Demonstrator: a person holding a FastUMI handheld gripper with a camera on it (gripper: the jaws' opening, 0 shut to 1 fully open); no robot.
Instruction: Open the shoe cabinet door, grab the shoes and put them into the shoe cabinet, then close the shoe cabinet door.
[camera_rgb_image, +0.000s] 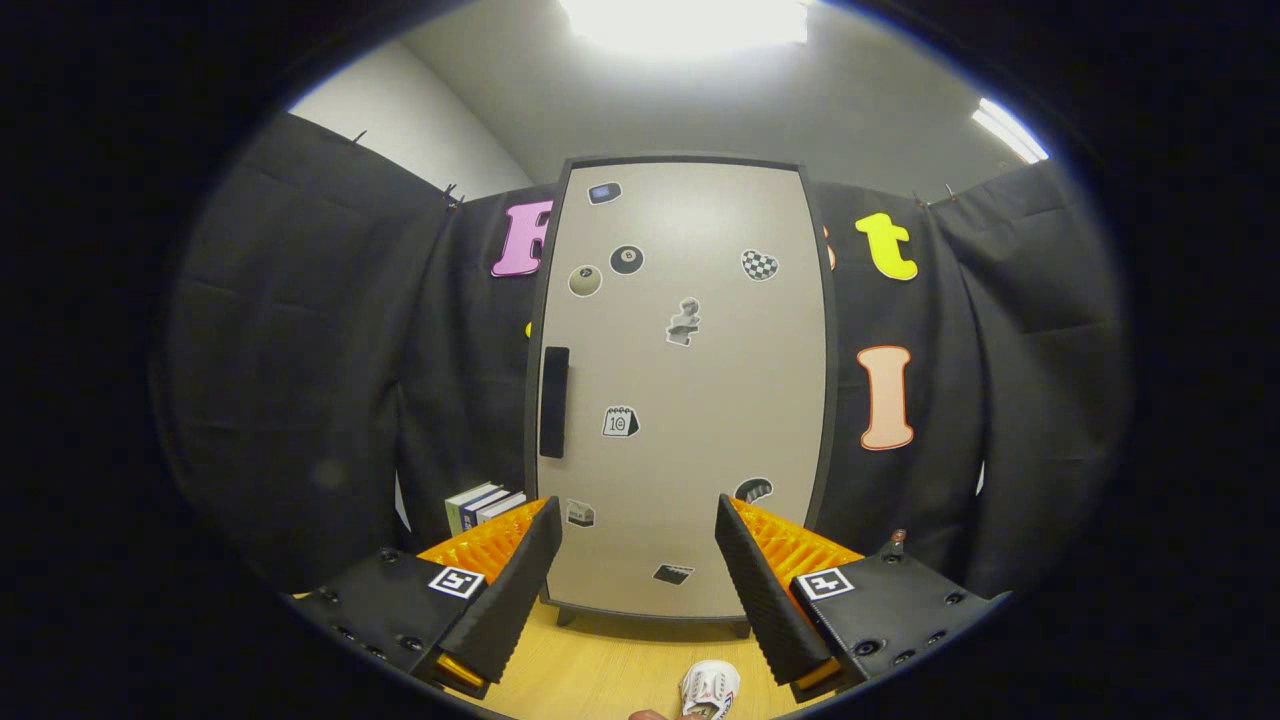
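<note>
Books (484, 503) left of cabinet (690, 400).

Overhead ceiling-light (685, 22) glare, fisheye-warped edges

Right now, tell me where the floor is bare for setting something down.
The wooden floor is bare between the open claw fingers, from the shoe cabinet base to the white shoe. It is crowded left of the cabinet, where books stand.

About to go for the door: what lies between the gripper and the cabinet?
Gripper view: bare wooden floor between the open gripper and closed cabinet.
</note>
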